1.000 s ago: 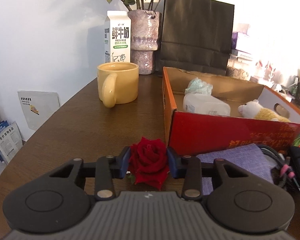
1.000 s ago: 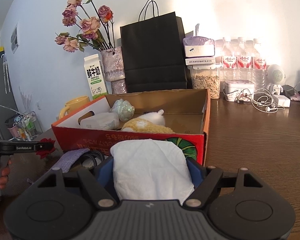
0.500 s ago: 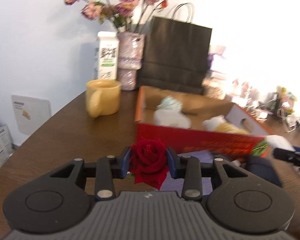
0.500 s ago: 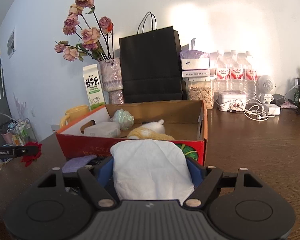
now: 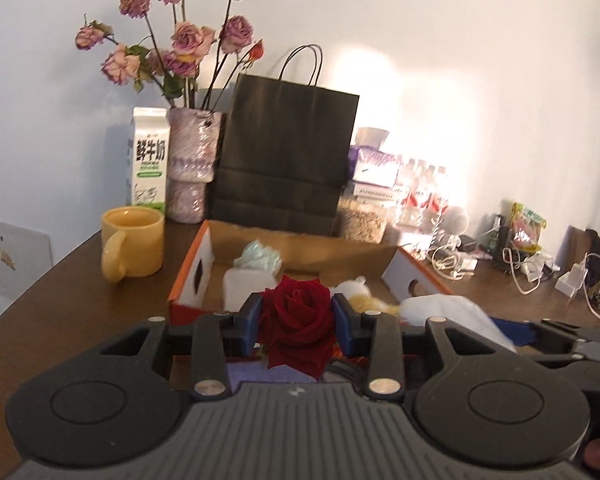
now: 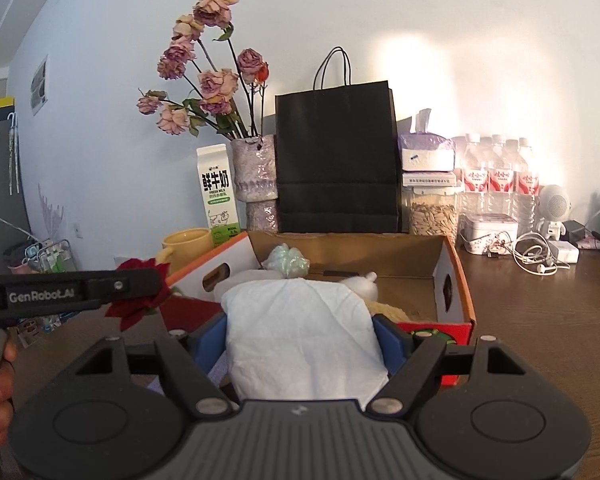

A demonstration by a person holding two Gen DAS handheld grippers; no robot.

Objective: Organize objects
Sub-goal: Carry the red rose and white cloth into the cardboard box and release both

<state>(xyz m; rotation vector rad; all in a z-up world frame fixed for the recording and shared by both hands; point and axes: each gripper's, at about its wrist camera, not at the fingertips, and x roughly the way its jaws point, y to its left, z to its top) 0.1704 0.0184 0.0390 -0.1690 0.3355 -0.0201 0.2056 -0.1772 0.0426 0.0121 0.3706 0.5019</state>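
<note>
1. Two grippers each hold something: the left gripper [image 5: 298, 320] is clamped on a red rose [image 5: 298, 326], the right gripper [image 6: 302, 338] on a white cloth [image 6: 300, 340].
2. Both hang just before the red cardboard box [image 6: 458, 280].
3. A yellow mug [image 5: 134, 242] stands left of the box; a black paper bag [image 6: 336, 160] stands behind it.

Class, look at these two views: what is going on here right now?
A person is tidying a wooden table with a handheld gripper in each hand. The left gripper is clamped on a red rose, and the right gripper is clamped on a white cloth. Both are held near the front of an open cardboard box, which already holds a plush toy, a white container and a pale green bundle.
</note>
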